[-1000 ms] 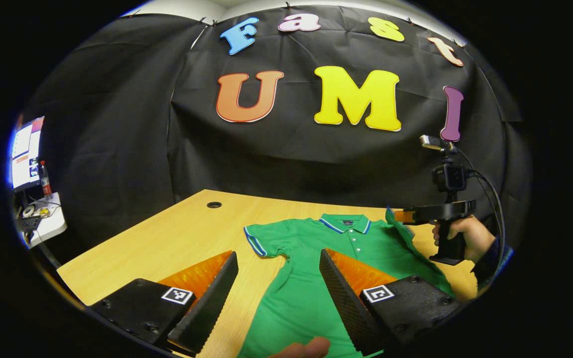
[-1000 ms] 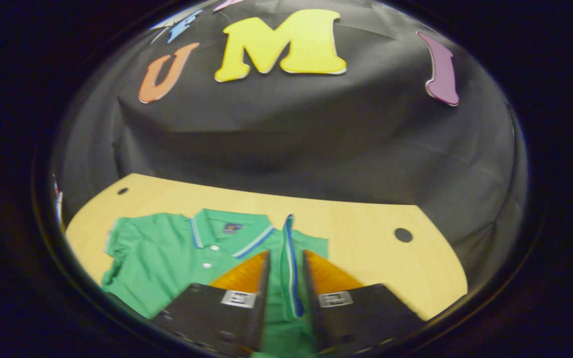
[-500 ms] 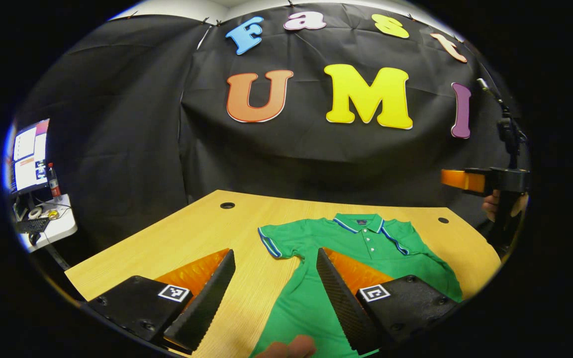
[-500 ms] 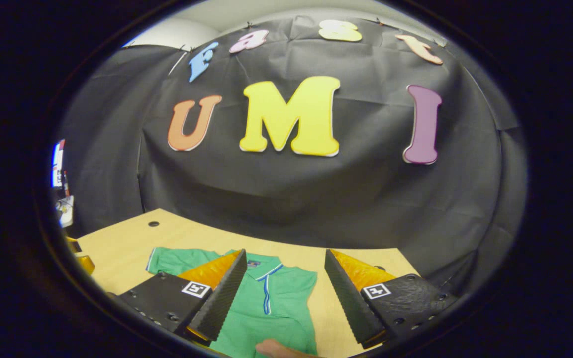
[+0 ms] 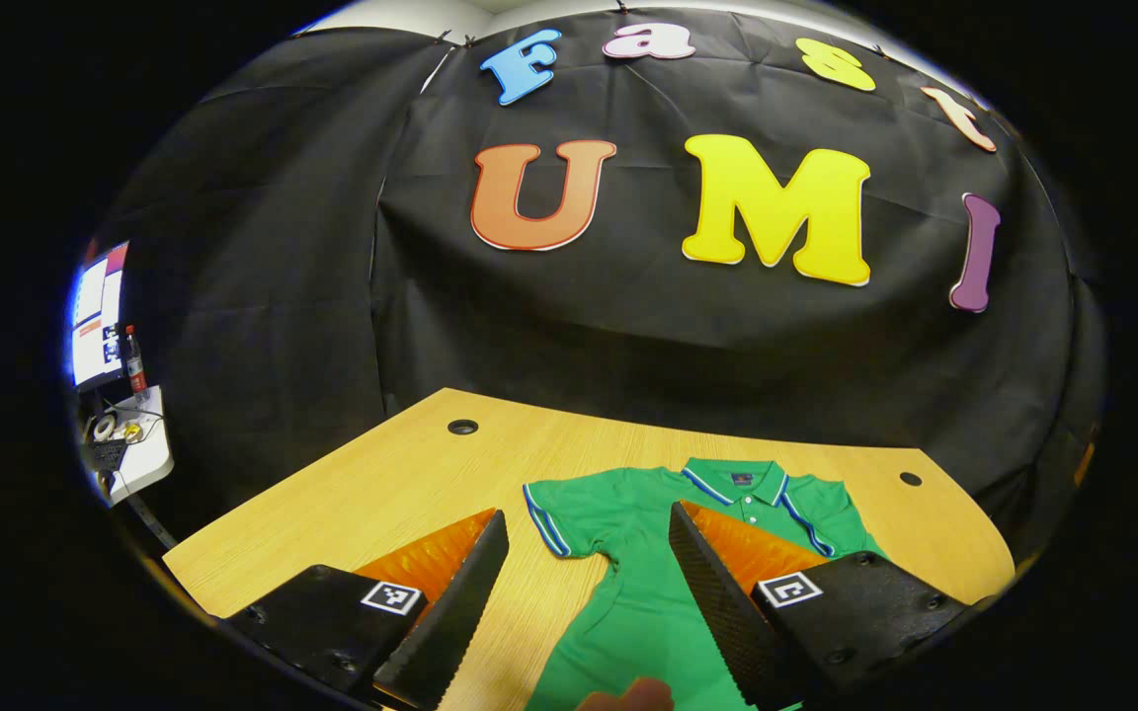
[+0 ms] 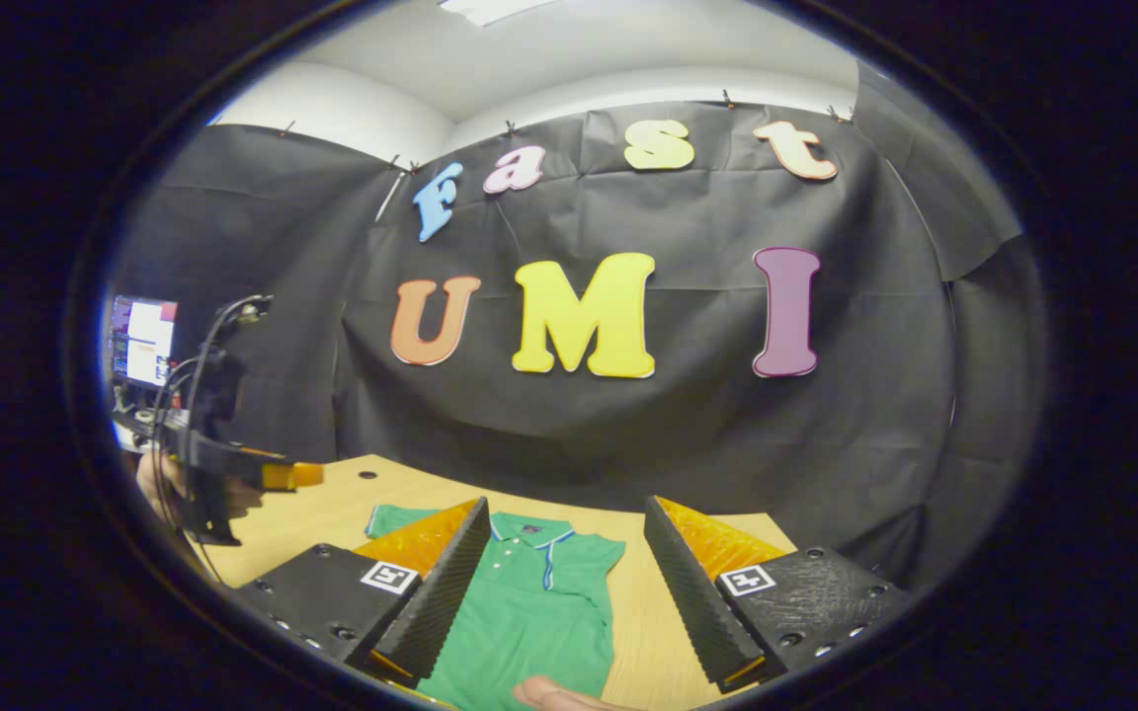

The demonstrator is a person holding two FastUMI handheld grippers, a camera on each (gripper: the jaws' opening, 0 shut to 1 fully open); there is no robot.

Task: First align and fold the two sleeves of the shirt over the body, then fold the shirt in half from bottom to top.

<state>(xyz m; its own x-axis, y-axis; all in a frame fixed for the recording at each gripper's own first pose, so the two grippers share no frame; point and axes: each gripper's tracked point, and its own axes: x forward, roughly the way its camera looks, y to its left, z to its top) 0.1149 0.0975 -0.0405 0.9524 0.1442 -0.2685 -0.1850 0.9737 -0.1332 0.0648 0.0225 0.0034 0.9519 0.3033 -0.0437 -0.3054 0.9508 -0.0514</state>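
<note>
A green polo shirt (image 5: 648, 612) lies flat on the wooden table (image 5: 381, 484), collar away from me. Its left sleeve (image 5: 559, 513) is spread out to the side. The right sleeve (image 5: 811, 518) lies folded over the body, its striped cuff running down the chest. My left gripper (image 5: 589, 513) hovers open above the shirt's left half with nothing between its fingers. In the right gripper view the shirt (image 6: 529, 612) lies below my right gripper (image 6: 566, 506), which is open, empty and held above the table. The left gripper (image 6: 268, 476) appears there at the left, held by a hand (image 6: 149, 479).
The table has two round cable holes (image 5: 462, 427) (image 5: 911, 479) near its far edge. A monitor (image 5: 95, 311) and a small cluttered side table (image 5: 134, 454) stand off to the left. Black cloth walls close the back. A fingertip (image 6: 549, 693) shows at the bottom edge.
My right gripper opened and let go of the right sleeve, which now lies over the body, then rose and drew back. The left gripper stayed open and shifted only slightly.
</note>
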